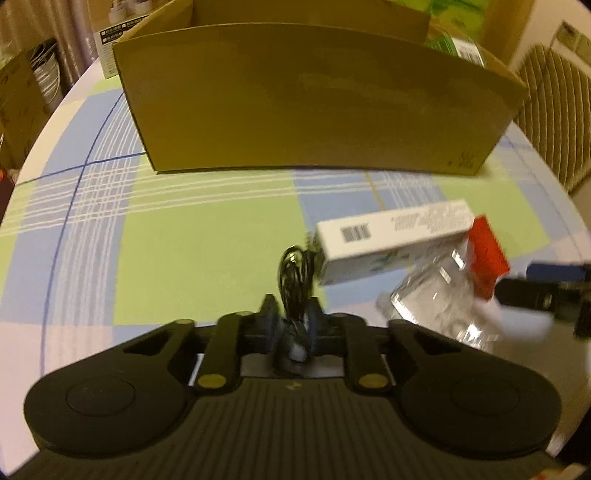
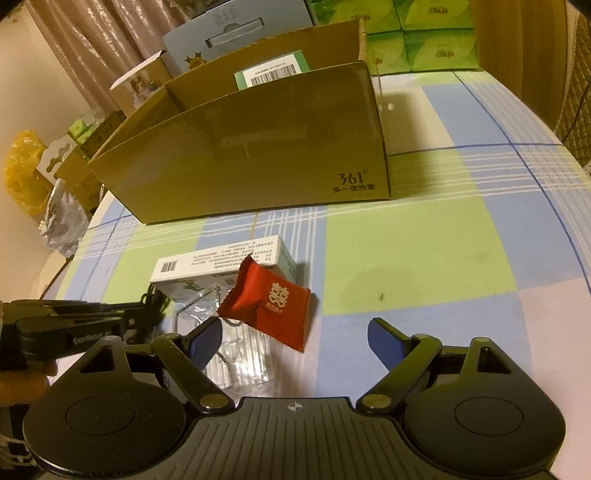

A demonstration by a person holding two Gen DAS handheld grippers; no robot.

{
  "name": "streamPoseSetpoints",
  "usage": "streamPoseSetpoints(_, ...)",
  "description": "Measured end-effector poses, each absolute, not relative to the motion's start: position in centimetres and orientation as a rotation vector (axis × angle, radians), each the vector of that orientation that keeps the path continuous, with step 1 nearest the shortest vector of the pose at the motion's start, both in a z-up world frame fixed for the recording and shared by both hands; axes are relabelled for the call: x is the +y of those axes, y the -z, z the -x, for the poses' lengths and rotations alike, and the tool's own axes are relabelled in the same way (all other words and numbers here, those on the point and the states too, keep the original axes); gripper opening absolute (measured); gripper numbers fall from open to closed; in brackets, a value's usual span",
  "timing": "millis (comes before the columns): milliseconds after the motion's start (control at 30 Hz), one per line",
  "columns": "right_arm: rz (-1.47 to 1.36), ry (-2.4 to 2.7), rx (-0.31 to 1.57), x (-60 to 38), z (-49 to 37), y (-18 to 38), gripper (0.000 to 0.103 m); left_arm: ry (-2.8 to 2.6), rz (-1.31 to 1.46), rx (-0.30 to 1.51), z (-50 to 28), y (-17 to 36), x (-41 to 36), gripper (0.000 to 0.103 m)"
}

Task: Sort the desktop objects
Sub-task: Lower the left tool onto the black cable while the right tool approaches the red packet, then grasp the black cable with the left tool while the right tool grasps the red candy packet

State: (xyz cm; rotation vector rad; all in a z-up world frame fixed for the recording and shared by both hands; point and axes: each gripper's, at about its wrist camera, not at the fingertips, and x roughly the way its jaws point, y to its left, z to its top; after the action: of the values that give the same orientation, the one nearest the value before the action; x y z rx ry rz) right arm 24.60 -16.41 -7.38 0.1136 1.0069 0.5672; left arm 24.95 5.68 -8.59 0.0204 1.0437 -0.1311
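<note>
My left gripper [image 1: 291,310] is shut on a bundle of black cable [image 1: 295,273], which loops up from between its pads just above the checked tablecloth. Right of it lie a white carton with a barcode [image 1: 395,236], a clear plastic case [image 1: 436,299] and a red pouch [image 1: 487,254]. In the right wrist view my right gripper [image 2: 295,332] stands open over the clear plastic case [image 2: 236,350] and the red pouch [image 2: 273,302]. Nothing is pressed between its blue pads. The white carton [image 2: 221,262] lies behind them, and the left gripper [image 2: 140,314] comes in from the left.
A long open cardboard box [image 2: 258,147] stands across the table behind the objects, with a green-and-white packet [image 2: 273,70] inside. Green tissue packs [image 2: 417,33] and more boxes stand behind it. A padded chair back [image 1: 554,110] rises at the table's right edge.
</note>
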Motion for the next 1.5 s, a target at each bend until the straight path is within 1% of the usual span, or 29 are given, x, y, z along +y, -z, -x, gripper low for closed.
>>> streamPoseSetpoints(200,-0.144,-0.589,1.006,-16.0,-24.9,7.5,0.082,0.128,-0.041,1.057,-24.3,8.6,7.1,0.011)
streamPoseSetpoints(367,-0.189,-0.584,1.014,-15.9,-25.7,7.7,0.070,0.134,-0.056,1.052,-24.1,8.6,6.8,0.011)
streamPoseSetpoints(667,-0.135,-0.494,1.008,-16.7,-25.7,7.5,0.060,0.141,-0.049,1.048,-24.3,8.6,6.8,0.012)
streamPoseSetpoints(833,-0.124,-0.505,1.005,-16.6,-26.0,7.6,0.060,0.149,-0.044,1.045,-24.2,8.5,6.6,0.017)
streamPoseSetpoints(1033,0.101,-0.570,0.961,-14.7,-26.0,7.5,0.060,0.162,-0.043,1.039,-24.1,8.6,6.8,0.020)
streamPoseSetpoints(1100,0.154,-0.605,0.976,-14.3,-26.3,7.6,0.060,0.168,-0.044,1.038,-24.1,8.6,7.0,0.024)
streamPoseSetpoints(1167,0.213,-0.640,0.984,-14.0,-26.5,7.8,0.060,0.173,-0.049,1.037,-24.0,8.6,7.0,0.025)
streamPoseSetpoints(1300,0.297,-0.723,1.008,-13.5,-26.9,8.2,0.060,0.171,-0.040,1.037,-24.2,8.6,7.1,0.033)
streamPoseSetpoints(1333,0.313,-0.740,1.007,-13.4,-27.0,8.3,0.060,0.170,-0.034,1.037,-24.2,8.6,7.2,0.034)
streamPoseSetpoints(1400,0.342,-0.766,1.001,-13.4,-26.9,8.2,0.060,0.167,-0.025,1.037,-24.1,8.5,7.3,0.040)
streamPoseSetpoints(1500,0.380,-0.789,0.986,-13.4,-26.6,7.9,0.060,0.169,-0.017,1.038,-24.0,8.4,7.6,0.042)
